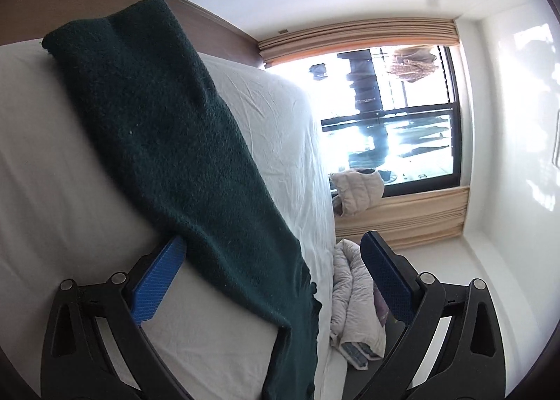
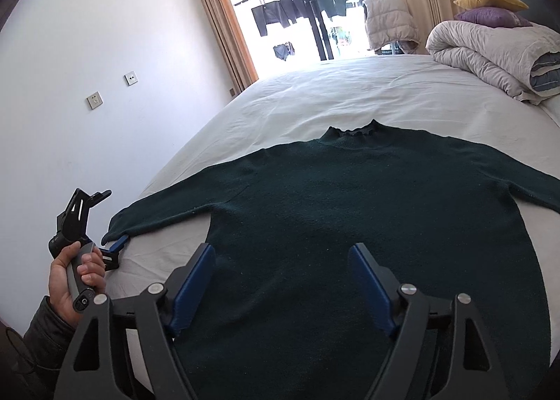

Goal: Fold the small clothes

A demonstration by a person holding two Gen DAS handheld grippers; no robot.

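A dark green sweater (image 2: 350,225) lies flat on the white bed sheet (image 2: 350,92), front up, collar away from me and both sleeves spread out. My right gripper (image 2: 281,249) hovers open over its lower body, and its blue pads pinch nothing. At the left bed edge a hand holds my left gripper (image 2: 112,218), rolled on its side, with one blue finger at the cuff. In the left wrist view the sleeve (image 1: 168,141) runs between the wide-open fingers of the left gripper (image 1: 273,240). Its edge overlaps one pad tip, and neither pad presses on it.
A rolled grey duvet (image 2: 497,57) with yellow and purple pillows (image 2: 490,8) sits at the bed's far right corner. A puffer vest (image 2: 388,22) hangs by the balcony door. A white wall (image 2: 87,50) with sockets runs close along the left bed edge.
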